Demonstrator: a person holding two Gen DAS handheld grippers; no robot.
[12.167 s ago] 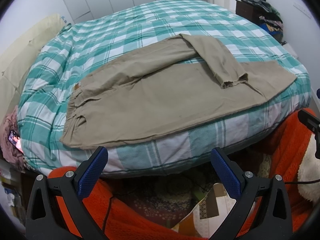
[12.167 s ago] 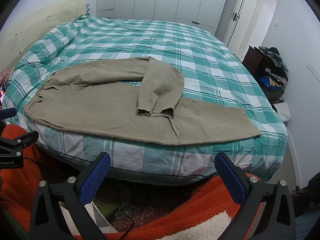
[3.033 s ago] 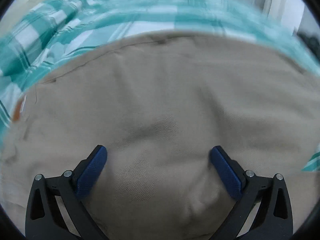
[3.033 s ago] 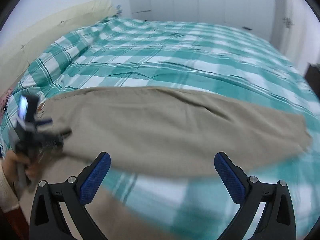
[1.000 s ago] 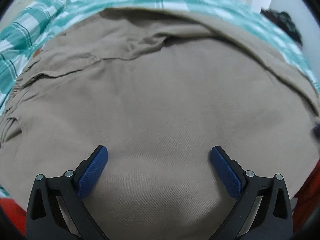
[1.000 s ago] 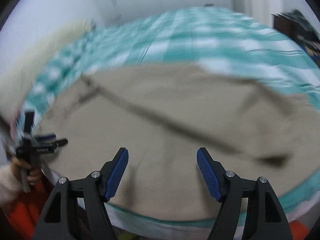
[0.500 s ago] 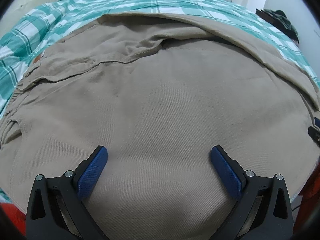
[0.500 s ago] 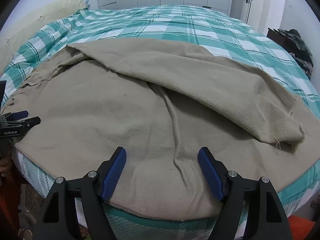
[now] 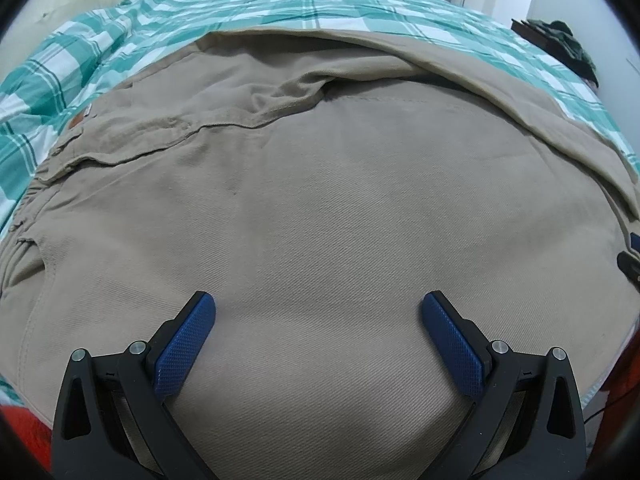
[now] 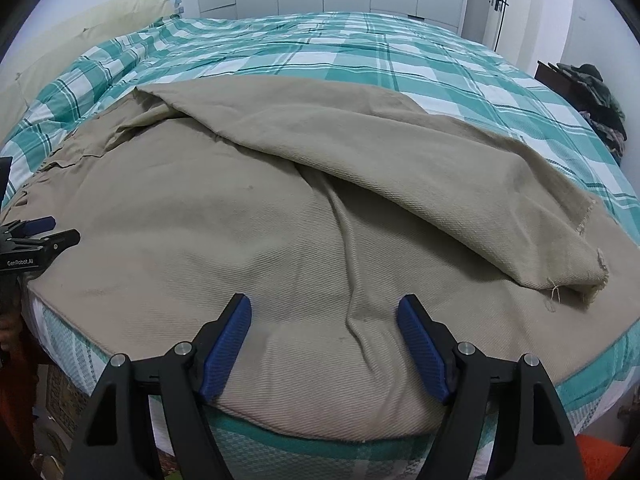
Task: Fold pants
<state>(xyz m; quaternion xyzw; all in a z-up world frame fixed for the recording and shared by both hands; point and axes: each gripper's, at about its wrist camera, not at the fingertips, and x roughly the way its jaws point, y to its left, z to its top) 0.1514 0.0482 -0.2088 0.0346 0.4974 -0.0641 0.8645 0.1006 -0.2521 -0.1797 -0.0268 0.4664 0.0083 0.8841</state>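
I take the pants [image 10: 248, 232] as my landmark: they lie spread across the near edge of the bed [image 10: 420, 64], on its green checked cover, with the near hem hanging just over the mattress edge.

At their left end, the waistband [image 9: 60, 160] bunches toward the pillow [image 10: 80, 24]. My left gripper [image 9: 318, 332] hangs over the broad flat cloth just inside that waist end, its blue pads [image 9: 184, 344] spread wide apart and nothing between them but bare cloth below.

Toward the middle, one leg [image 10: 400, 168] is laid slantwise over the other, and a long crease runs down from under it. My right gripper [image 10: 324, 344] sits above that crease at the pants' near edge, jaws apart, gripping nothing.

At the right end, the upper leg's frayed cuff [image 10: 592, 264] rests on the lower leg. Beyond the pants' far right, clothes [image 10: 600, 96] are piled by the wall.
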